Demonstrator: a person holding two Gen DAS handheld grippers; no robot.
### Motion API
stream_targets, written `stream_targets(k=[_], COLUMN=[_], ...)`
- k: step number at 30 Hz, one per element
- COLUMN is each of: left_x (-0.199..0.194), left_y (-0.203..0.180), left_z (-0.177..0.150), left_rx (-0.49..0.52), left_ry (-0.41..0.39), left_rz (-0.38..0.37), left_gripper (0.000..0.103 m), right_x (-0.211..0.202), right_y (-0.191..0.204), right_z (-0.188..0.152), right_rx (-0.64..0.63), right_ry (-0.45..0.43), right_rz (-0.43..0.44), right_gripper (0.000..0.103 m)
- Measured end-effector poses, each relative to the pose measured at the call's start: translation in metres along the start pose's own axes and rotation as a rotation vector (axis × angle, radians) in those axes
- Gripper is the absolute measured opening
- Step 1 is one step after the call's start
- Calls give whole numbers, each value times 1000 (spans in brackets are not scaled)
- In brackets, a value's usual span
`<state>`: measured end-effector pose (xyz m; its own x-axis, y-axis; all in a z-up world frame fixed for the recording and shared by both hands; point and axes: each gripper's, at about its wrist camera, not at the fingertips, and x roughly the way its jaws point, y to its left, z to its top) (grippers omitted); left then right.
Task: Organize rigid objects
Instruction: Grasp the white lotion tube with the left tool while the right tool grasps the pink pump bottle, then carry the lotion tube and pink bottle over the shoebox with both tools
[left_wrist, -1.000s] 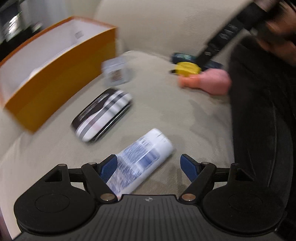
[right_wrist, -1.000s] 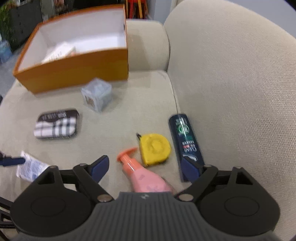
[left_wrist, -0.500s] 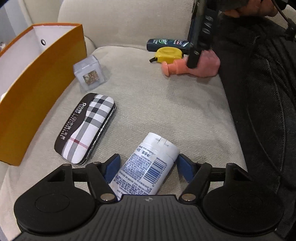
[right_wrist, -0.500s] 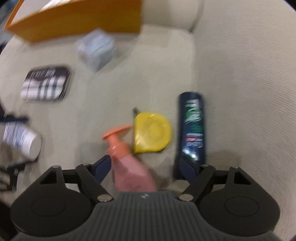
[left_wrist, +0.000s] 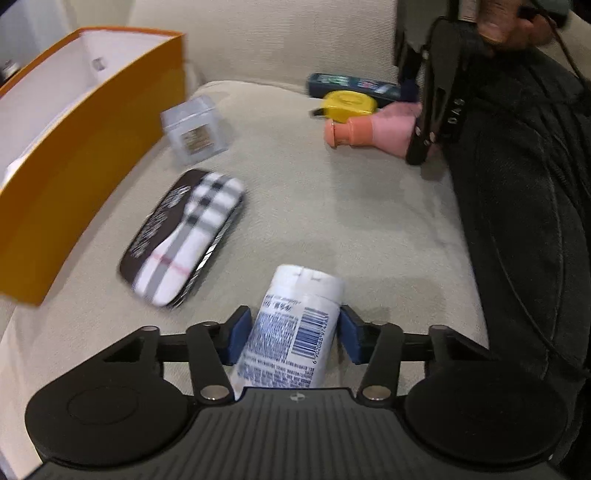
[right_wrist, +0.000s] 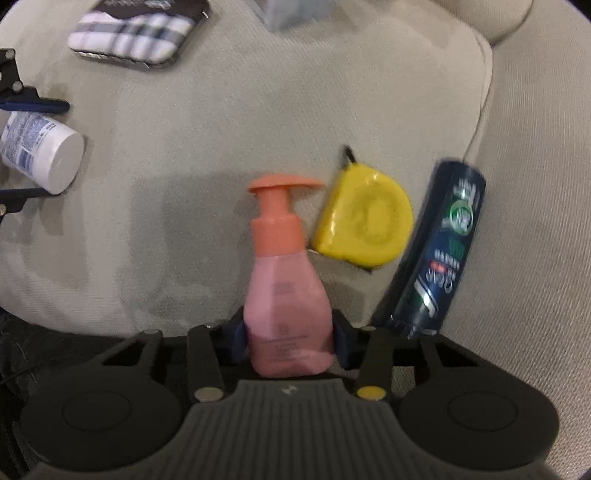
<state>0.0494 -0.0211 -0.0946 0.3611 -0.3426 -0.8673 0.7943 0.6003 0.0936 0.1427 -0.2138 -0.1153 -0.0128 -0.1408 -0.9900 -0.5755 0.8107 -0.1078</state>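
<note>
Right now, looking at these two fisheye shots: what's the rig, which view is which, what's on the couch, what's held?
There is no robot arm. A person holds a two-finger gripper in each hand, and a camera on each gripper looks forward along its fingers.

In the left wrist view, the left gripper has just closed on the white bottle.

In the right wrist view, the right gripper has just closed on the pink pump bottle.

Loose on the couch cushion lie a plaid case, a clear cube, a yellow tape measure and a dark blue bottle. An orange box sits at the left of the left view.
</note>
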Motion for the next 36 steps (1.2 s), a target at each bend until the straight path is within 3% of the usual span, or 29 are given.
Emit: stream_targets(k=[6,9,11,17,23,29,36], left_x=[-12,-18,-19,-16,-18,-22,-26], left_y=[16,25,27,18,18,19,21], left_z=[-26,-39,-45,-51,-62,-56,-53], left_rx=[-219,-313,-346,-363,-348,-330,-346], left_ry=[-17,-49,-73,-132,-173,-154,-149], left_rz=[179,236,248,284,268,240,264], left_gripper=[55,55,61,63,62,52,51], right_x=[-18,-18,-18,-15,-9,-18,-20], right_y=[20,33,38,40,41,38,31], right_z=[14,23,26,19,7,18,13], right_rx=[25,33,53,124,120,127,160], right_ry=[-197,-275,-319,-420,-437,-435,-443], right_rz=[119,104,90,80,67,79,90], right_gripper=[44,44,44,44,46,44,44])
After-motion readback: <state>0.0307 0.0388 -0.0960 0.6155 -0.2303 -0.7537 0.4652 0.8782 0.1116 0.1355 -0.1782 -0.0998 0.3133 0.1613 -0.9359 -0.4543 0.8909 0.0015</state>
